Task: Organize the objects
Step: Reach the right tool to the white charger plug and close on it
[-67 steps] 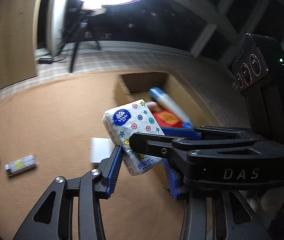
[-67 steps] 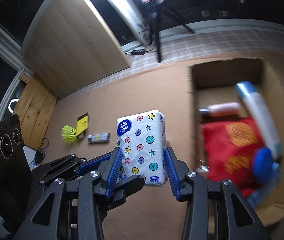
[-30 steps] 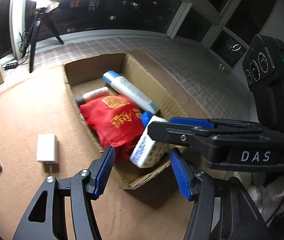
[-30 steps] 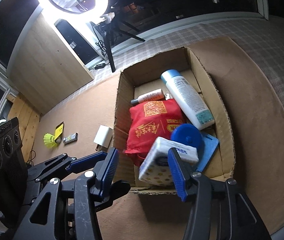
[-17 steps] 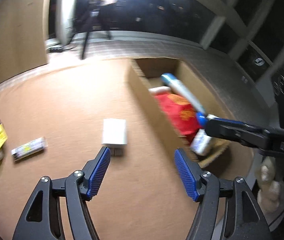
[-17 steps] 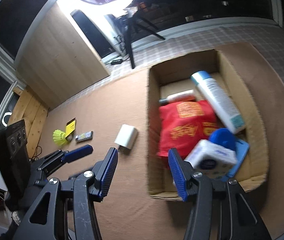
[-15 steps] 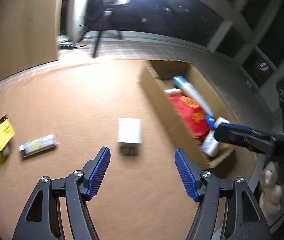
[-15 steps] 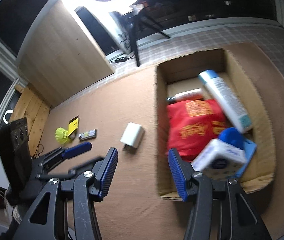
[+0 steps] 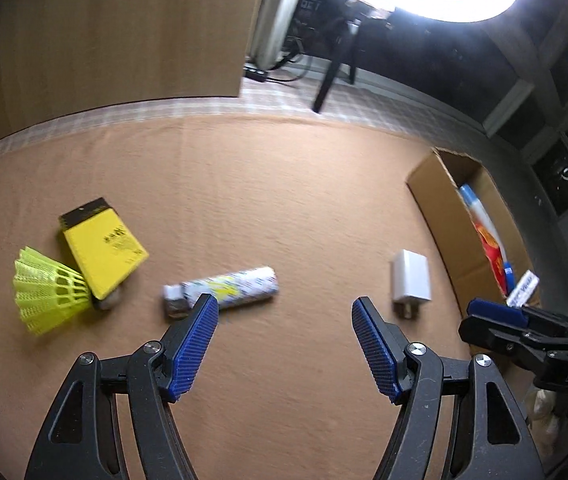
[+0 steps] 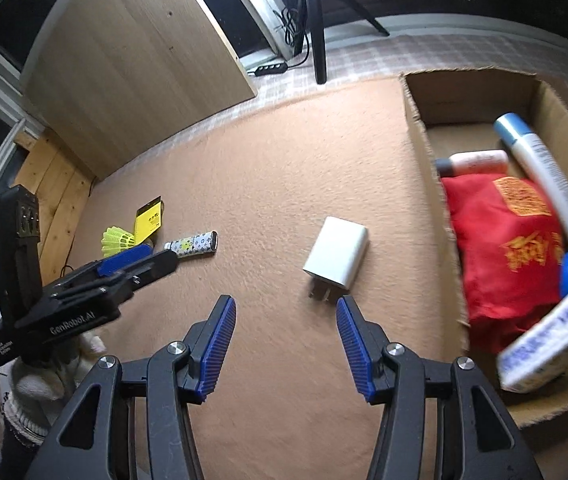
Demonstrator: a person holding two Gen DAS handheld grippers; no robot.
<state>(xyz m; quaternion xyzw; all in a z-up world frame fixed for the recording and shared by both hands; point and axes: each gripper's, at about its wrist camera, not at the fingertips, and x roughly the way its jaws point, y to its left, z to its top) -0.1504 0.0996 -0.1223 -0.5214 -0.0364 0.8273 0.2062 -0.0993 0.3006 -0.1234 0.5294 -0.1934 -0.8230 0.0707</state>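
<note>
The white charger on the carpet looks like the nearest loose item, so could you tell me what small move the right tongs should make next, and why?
Probably ease the right tongs forward and down over the white charger. They are open and empty, it lies loose just ahead of them, and the cardboard box sits right beside it.

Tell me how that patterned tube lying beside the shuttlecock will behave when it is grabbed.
The patterned tube lies on its side on the carpet, so it may roll if nudged across its length. It looks small and probably light. Its glossy round wrap could slip unless it is pinched across the middle.
</note>
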